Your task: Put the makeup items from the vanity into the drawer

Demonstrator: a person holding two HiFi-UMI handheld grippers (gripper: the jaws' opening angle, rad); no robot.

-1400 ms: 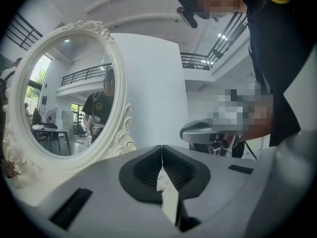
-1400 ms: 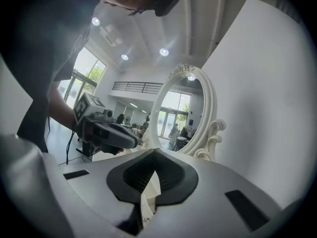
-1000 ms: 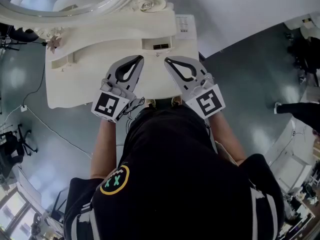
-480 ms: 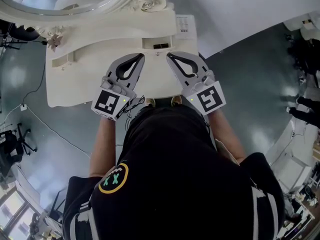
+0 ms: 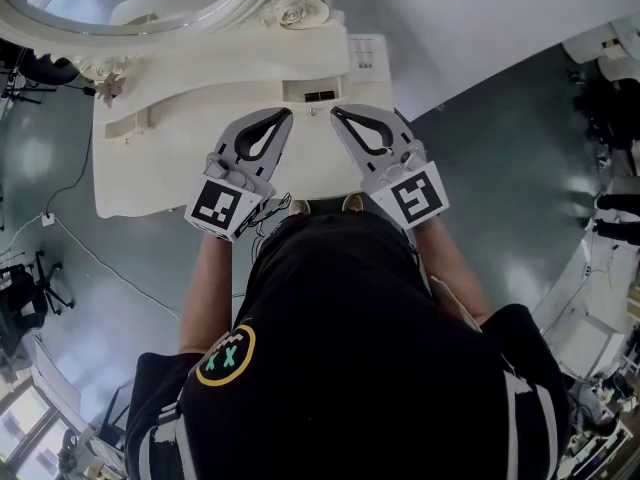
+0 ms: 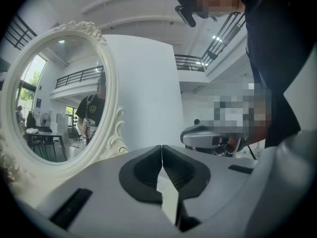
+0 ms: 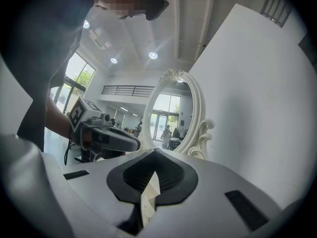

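Note:
The white vanity lies below me in the head view, its oval mirror at the back. Both grippers hover side by side over its front half. My left gripper is shut, jaws touching, nothing between them. My right gripper is also shut and empty. A small dark-fronted recess sits in the raised back ledge just beyond the tips. I make out no makeup items on the top. Each gripper view looks upward at the mirror.
A white printed box or card rests at the vanity's back right corner. A pale flower ornament sits at the back left. Grey floor surrounds the vanity, with cables at the left. My dark-clothed body fills the lower half of the head view.
Both grippers stay shut and nearly in place; the right one has shifted very slightly. A person at the far right edge has moved away.

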